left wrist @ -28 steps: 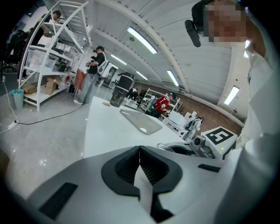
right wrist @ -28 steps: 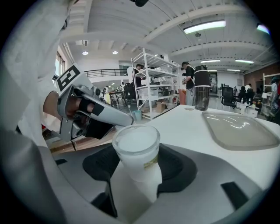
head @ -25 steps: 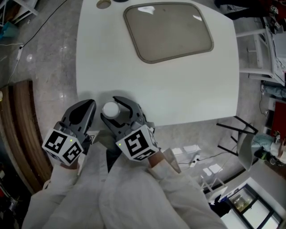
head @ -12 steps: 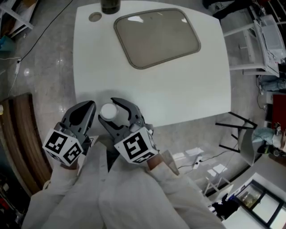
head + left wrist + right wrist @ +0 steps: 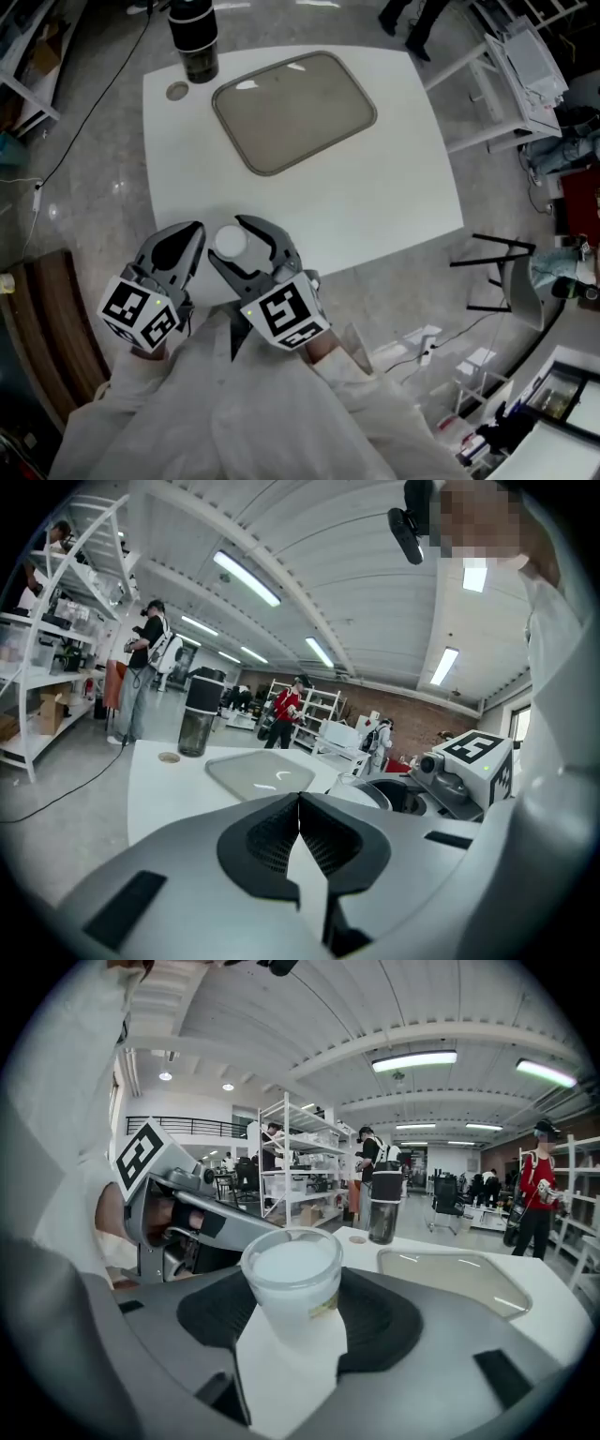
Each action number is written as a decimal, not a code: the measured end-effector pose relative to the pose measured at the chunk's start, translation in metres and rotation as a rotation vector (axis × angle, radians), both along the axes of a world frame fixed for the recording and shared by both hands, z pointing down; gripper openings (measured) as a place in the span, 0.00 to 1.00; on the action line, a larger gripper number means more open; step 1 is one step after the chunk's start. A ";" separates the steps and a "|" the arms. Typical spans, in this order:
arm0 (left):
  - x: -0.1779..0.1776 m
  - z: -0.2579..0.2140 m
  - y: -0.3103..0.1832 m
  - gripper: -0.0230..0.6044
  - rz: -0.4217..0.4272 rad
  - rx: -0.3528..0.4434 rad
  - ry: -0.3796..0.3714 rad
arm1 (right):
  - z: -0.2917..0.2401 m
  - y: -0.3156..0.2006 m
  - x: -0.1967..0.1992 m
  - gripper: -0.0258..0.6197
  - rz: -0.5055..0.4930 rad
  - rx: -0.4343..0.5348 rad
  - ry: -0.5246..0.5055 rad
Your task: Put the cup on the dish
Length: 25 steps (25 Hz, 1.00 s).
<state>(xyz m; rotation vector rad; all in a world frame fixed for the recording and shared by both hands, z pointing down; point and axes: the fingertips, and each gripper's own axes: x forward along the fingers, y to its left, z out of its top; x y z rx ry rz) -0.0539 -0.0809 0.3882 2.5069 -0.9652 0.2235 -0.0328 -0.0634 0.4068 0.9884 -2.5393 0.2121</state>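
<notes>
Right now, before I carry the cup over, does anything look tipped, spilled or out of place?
Nothing stands out. The cup stands upright, held in the right gripper. The dish lies flat and bare on the table, and the dark tumbler at the far corner is upright. No spill shows.

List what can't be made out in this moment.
Base of the cup: merges with the white table in the right gripper view; head view looks straight down, so lifted or resting is unclear.
Its label: right gripper view, too small to read.
Small round thing by the tumbler: too small everywhere to identify.
</notes>
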 end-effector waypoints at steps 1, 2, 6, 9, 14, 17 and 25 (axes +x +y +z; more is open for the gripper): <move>0.003 -0.006 -0.001 0.05 0.009 0.011 0.002 | -0.005 -0.001 0.004 0.46 0.010 0.009 0.009; 0.007 -0.011 -0.002 0.05 0.019 0.022 0.004 | -0.011 -0.003 0.009 0.46 0.021 0.019 0.014; 0.023 -0.028 -0.008 0.05 0.062 0.082 -0.012 | -0.031 -0.011 0.026 0.46 0.086 0.050 -0.024; 0.032 -0.037 -0.015 0.05 0.085 0.125 -0.017 | -0.037 -0.021 0.043 0.46 0.140 0.065 -0.017; 0.052 -0.055 -0.019 0.05 0.125 0.158 -0.020 | -0.058 -0.026 0.072 0.46 0.213 0.062 -0.050; 0.058 -0.061 -0.019 0.05 0.140 0.164 -0.025 | -0.069 -0.025 0.080 0.46 0.240 0.075 -0.047; 0.074 -0.070 -0.018 0.05 0.219 0.187 -0.038 | -0.079 -0.026 0.086 0.46 0.288 0.098 -0.036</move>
